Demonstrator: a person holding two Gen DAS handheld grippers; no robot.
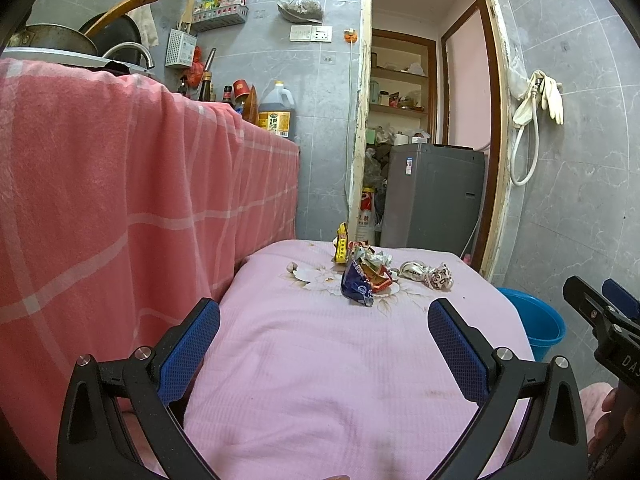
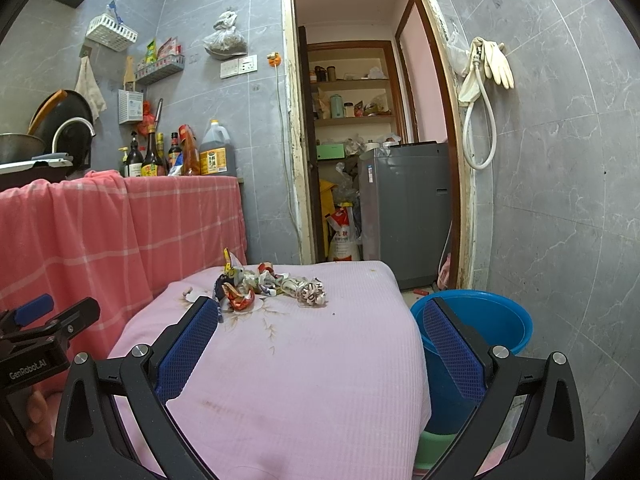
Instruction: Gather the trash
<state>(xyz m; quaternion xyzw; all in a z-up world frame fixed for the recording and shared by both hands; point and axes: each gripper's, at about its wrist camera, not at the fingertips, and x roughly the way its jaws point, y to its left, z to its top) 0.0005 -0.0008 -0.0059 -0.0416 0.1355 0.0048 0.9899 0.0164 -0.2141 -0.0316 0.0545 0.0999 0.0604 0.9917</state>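
A heap of crumpled wrappers (image 1: 366,274) lies at the far end of a pink-covered table (image 1: 320,360): a blue and orange packet, a yellow packet (image 1: 341,244) and a white printed wad (image 1: 438,276). The same wrappers (image 2: 256,286) show in the right wrist view. My left gripper (image 1: 324,320) is open, well short of the heap, with nothing between its blue pads. My right gripper (image 2: 320,326) is open too, over the table's right side. A blue bucket (image 2: 480,320) stands on the floor right of the table.
A counter draped in a pink checked cloth (image 1: 140,200) runs along the left, with bottles (image 2: 176,156) and pans on top. Behind the table is a doorway with a grey appliance (image 2: 404,204). Grey tiled wall on the right holds rubber gloves (image 2: 494,62) and a hose.
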